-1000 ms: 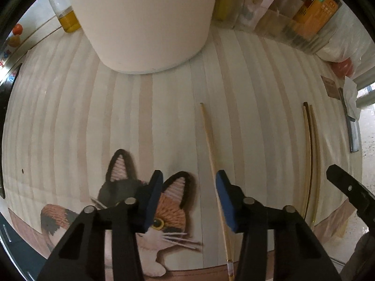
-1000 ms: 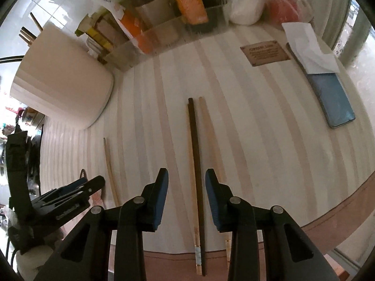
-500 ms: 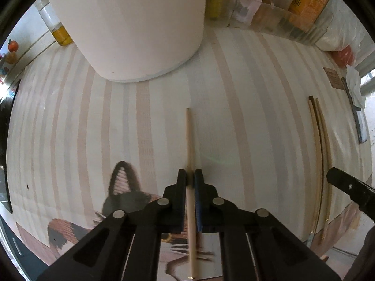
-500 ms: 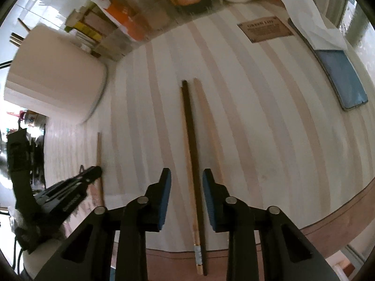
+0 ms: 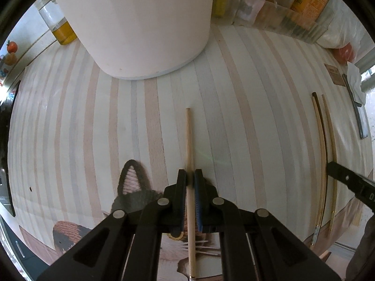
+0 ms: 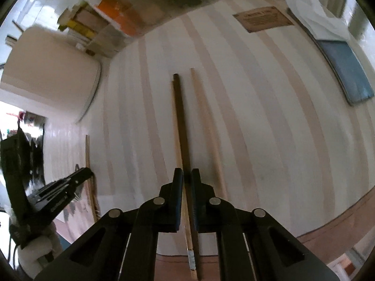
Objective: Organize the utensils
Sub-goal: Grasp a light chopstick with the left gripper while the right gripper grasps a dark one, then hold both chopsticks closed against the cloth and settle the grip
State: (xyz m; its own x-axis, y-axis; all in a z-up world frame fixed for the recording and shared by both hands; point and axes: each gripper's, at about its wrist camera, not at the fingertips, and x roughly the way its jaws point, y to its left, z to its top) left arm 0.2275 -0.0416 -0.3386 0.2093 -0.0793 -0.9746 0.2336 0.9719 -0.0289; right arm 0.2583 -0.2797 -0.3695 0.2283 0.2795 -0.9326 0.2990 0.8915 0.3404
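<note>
My left gripper (image 5: 190, 175) points down at the striped cloth and is shut on a pale wooden chopstick (image 5: 188, 135). That chopstick (image 6: 87, 149) and the left gripper (image 6: 82, 174) also show at the left of the right wrist view. My right gripper (image 6: 187, 178) has its jaws closing on a dark chopstick (image 6: 180, 121) with a pale one tight against its left side. Both run between the pads, which look pressed on them. Another pale chopstick (image 6: 206, 128) lies just to the right, outside the jaws. In the left wrist view the right gripper (image 5: 335, 168) is over that group (image 5: 323, 145).
A big white round container (image 5: 140, 23) stands at the back. Beside it are a jar of yellow liquid (image 5: 62, 29) and a clear bin of packets (image 5: 293, 11). A cat picture (image 5: 131, 182) lies under my left gripper. A brown card (image 6: 262, 18), tissue (image 6: 314, 16) and blue pad (image 6: 346, 70) lie far right.
My left gripper moved right over the single chopstick and shut on it. My right gripper sank toward the dark chopstick and its jaws narrowed around it.
</note>
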